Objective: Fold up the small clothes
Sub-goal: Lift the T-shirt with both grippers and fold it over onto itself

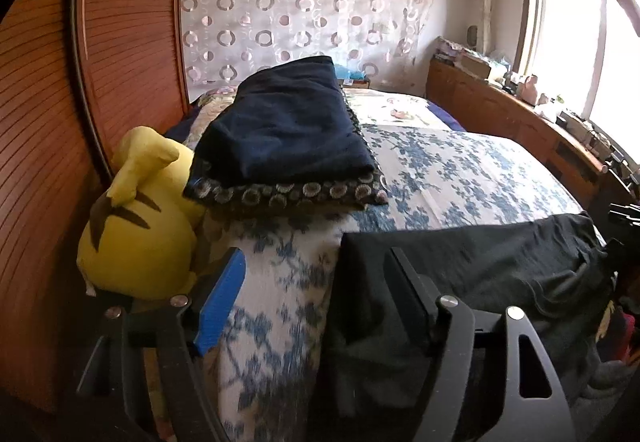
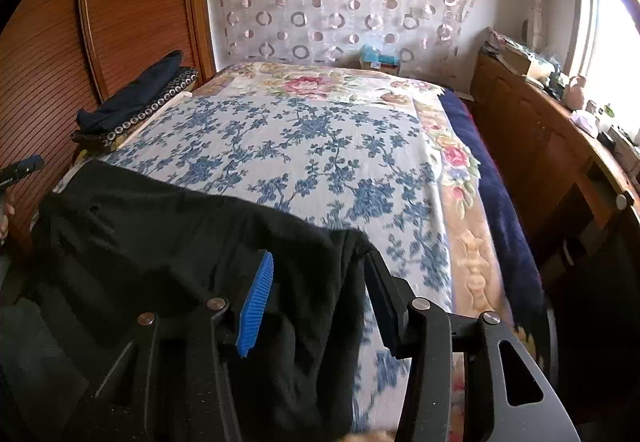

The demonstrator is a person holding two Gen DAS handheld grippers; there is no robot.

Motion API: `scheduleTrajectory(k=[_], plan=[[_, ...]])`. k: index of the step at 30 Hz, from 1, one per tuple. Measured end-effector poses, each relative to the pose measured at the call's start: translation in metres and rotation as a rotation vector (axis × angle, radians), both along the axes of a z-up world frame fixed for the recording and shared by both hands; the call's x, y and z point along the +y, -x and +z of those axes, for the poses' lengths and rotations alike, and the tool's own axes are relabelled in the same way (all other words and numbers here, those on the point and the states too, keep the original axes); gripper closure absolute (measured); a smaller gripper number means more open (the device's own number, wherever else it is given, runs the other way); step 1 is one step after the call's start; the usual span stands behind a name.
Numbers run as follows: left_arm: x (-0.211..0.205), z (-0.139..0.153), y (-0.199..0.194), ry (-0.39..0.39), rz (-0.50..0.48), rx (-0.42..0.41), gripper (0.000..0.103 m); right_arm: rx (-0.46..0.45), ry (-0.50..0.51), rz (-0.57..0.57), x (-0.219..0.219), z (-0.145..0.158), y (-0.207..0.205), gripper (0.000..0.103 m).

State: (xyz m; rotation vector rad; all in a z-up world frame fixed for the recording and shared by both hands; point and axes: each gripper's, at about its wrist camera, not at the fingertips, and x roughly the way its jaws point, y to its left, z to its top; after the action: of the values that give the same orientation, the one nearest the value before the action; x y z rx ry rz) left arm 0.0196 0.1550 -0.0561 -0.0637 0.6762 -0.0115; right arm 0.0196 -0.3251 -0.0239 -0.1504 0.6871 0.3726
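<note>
A black garment lies spread along the near edge of the bed, and part of it hangs over the edge. My left gripper is open over the garment's left end. Its blue-padded finger is over the floral sheet and its other finger is over the black cloth. In the right wrist view the same garment runs from the left to the centre. My right gripper is open astride the garment's right end, with black cloth lying loose between its fingers.
The bed has a blue floral sheet. A folded navy cloth rests on a ring-patterned cushion at the left. A yellow plush toy sits beside the wooden wardrobe. A cluttered wooden cabinet runs along the right under the window.
</note>
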Motion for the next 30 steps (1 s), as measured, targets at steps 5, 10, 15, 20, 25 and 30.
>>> scheduleTrajectory(k=[5,10,15,20,25,30], plan=[[-0.008,-0.008,-0.027,0.019,-0.021,0.026,0.030,0.007,-0.008,-0.011,0.006,-0.013,-0.026,0.054],[-0.017,-0.015,-0.046,-0.001,-0.058,0.065,0.030,0.033,-0.032,-0.031,0.006,-0.025,-0.043,0.054],[-0.019,-0.026,-0.065,-0.024,-0.058,0.132,0.030,0.079,0.006,-0.038,0.006,-0.038,-0.055,0.048],[-0.022,-0.037,-0.074,-0.015,-0.079,0.179,0.030,0.115,-0.007,-0.041,0.000,-0.045,-0.062,0.046],[-0.027,-0.047,-0.080,-0.024,-0.105,0.236,0.031,0.131,0.001,-0.043,-0.001,-0.049,-0.066,0.044],[-0.030,-0.052,-0.084,-0.017,-0.140,0.265,0.040,0.139,0.002,-0.039,0.001,-0.053,-0.072,0.041]])
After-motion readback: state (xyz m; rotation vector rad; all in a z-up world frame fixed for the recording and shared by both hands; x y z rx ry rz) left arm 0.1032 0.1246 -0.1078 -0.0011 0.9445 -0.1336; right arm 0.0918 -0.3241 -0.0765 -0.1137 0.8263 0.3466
